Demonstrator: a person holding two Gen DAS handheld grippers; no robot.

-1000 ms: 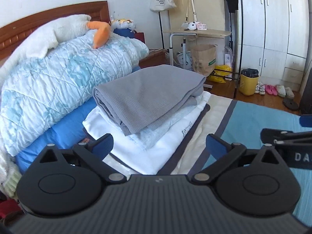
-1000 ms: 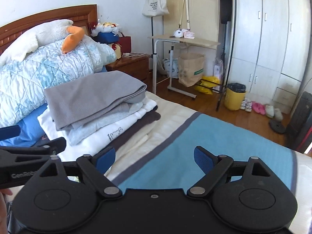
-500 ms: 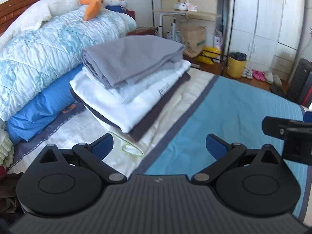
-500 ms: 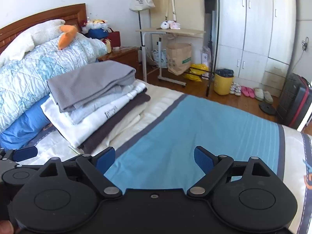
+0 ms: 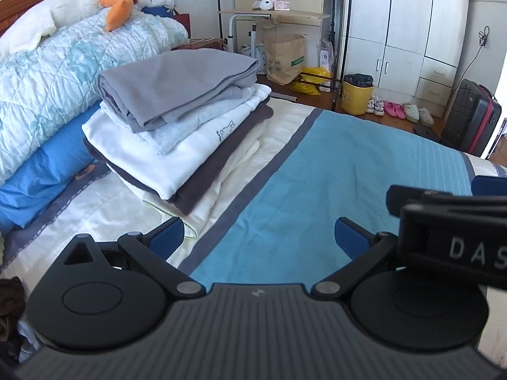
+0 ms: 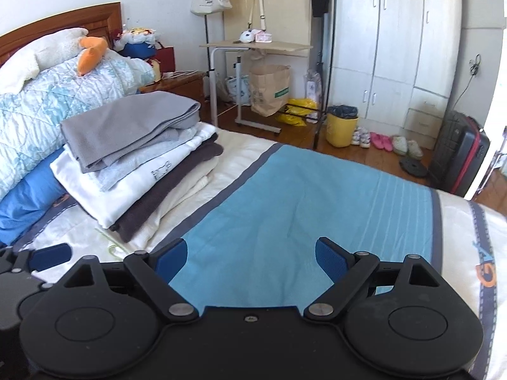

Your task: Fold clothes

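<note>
Bedroom, daylight; bed (image 5: 348, 171) covered by a cream spread with a wide blue panel edged in grey. Stack of folded clothes (image 5: 177, 117) sits on the cream part of the bed, against a rolled blue-and-white quilt (image 5: 57, 72) toward the headboard. Top layer a grey knit (image 6: 126, 126), folded flat with edges slightly uneven; beneath it a pale blue-grey piece, then a white garment with a small printed mark, then a dark grey one, then cream layers at the bottom. Layers fan out stepwise toward the near corner. Left gripper (image 5: 258, 237) hovers over the border of the blue panel, jaws spread wide, nothing between them. Right gripper (image 6: 250, 258) over the blue panel, well apart from the stack, jaws likewise wide and empty. Print on the white garment too small to read. How many cream layers lie at the bottom cannot be told. Dark cloth at the lower left edge of the left wrist view is cut off. Right gripper only partly enters that view.
</note>
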